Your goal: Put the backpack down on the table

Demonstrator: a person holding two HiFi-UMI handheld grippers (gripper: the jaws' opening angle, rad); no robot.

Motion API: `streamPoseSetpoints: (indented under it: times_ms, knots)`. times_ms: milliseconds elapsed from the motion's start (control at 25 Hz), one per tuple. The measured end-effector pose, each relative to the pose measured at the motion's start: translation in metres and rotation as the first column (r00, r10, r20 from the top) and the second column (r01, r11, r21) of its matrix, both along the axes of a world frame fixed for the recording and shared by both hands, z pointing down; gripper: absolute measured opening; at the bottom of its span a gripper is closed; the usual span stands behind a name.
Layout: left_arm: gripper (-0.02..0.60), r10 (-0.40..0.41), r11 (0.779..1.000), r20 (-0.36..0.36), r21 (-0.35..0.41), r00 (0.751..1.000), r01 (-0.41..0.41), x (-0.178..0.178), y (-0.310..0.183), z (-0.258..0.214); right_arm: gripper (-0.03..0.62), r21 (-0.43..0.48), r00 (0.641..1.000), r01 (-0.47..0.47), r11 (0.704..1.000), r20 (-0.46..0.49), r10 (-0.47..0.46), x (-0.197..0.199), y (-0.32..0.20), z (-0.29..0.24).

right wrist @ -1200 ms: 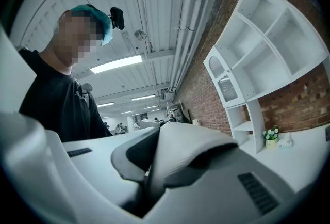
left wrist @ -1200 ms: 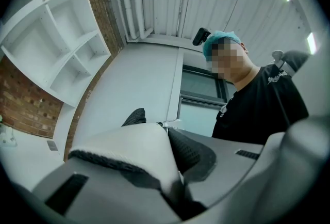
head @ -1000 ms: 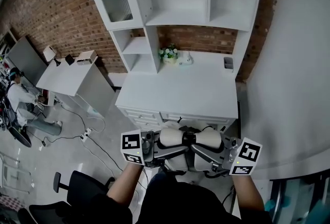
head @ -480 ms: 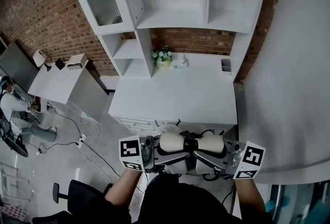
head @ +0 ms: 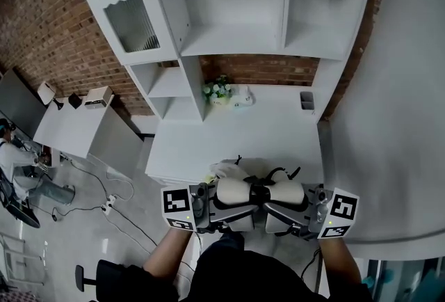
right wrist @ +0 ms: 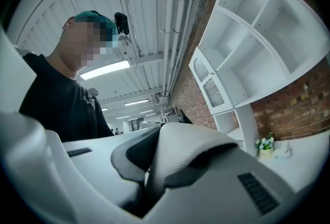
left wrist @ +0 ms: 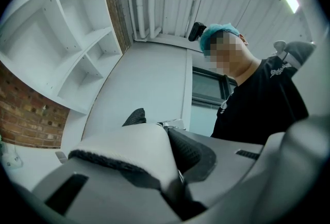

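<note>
The white backpack (head: 256, 191) hangs in front of me by its two padded shoulder straps, its body mostly hidden under my hands. My left gripper (head: 221, 204) is shut on the left strap (left wrist: 129, 148), white with a black mesh edge. On the right strap (right wrist: 191, 153) my right gripper (head: 279, 209) is shut. Both straps bulge up side by side between the marker cubes. The backpack sits over the front edge of the white desk (head: 236, 137), and I cannot tell whether it touches the top.
A white shelf hutch (head: 229, 15) stands on the desk's back. Against the brick wall are a small flower pot (head: 217, 90) and a grey holder (head: 306, 100). A side table (head: 69, 128), floor cables (head: 104, 189) and a seated person (head: 10, 154) lie to the left.
Both grippers and the backpack have moved forward together toward the desk, from over the floor and drawers to over its front edge. Both grips are unchanged.
</note>
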State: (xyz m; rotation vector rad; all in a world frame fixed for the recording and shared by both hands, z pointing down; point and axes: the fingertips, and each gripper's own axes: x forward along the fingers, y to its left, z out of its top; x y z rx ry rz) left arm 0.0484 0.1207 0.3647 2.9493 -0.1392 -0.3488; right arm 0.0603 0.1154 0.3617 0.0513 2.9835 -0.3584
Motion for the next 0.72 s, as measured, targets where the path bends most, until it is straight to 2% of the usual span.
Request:
streamPoseSetpoints:
  times_ms: [480,720]
  knots:
    - [0.053,0.044,0.999,-0.014,-0.016,0.999,-0.044,-0.043,-0.074,-0.014,0.044,0.025,0.998,-0.065,0.998,-0.02,0.065,-0.043,-0.069,-0.013]
    - [0.053,0.071,0.997,-0.027,-0.017,0.997,-0.071,-0.054,-0.097,-0.011,0.043,-0.009,0.993,-0.112,0.994,-0.027,0.112,-0.055,-0.093,-0.011]
